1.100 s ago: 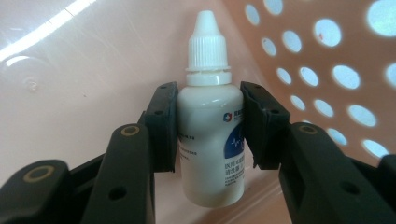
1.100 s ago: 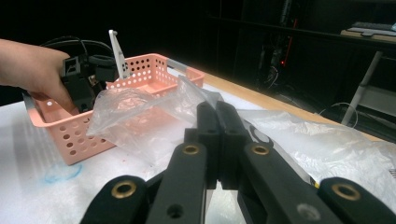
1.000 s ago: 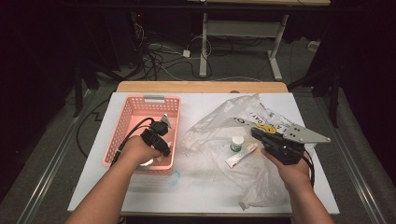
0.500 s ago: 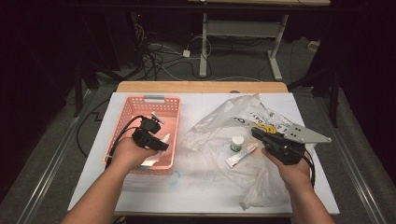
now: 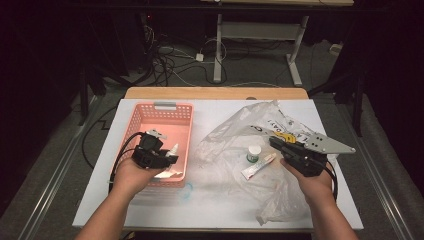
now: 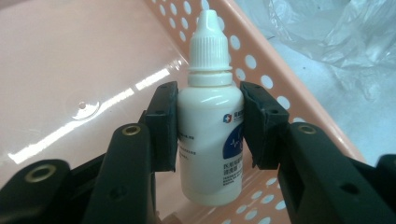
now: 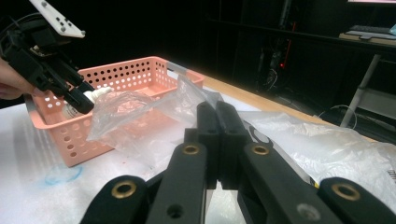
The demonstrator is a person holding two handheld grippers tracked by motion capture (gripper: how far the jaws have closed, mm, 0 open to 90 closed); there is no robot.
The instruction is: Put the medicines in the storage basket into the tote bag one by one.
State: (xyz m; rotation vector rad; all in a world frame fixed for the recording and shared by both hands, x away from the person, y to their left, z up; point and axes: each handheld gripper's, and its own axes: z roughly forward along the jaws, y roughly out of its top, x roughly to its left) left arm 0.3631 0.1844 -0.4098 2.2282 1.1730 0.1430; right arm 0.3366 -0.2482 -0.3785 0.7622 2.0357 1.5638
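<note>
— White plastic, that little dropper bottle (image 6: 209, 126)? Where is it?

— Clamped between the pads of the left gripper (image 6: 209, 128), which press on its two sides. It is held clear above the floor of the pink basket (image 6: 70, 70), cap toward the far rim, near the basket's right wall. From above, the left gripper (image 5: 167, 156) sits at about nine o'clock on the table (image 5: 125, 200), over the near end of the basket (image 5: 162, 107).

— And the other hand?

— The right gripper (image 5: 276, 142) is at about three o'clock, its jaws pressed flat together with nothing between them; the right gripper view shows the two pads (image 7: 219, 140) meeting face to face.

— What lies around it?

— A crumpled clear plastic bag (image 5: 235, 135) spreads across the middle and right of the table. On it, just beside the right gripper's tips, stand a small jar with a white lid (image 5: 254, 154) and a white tube (image 5: 257, 167), lying flat.
</note>
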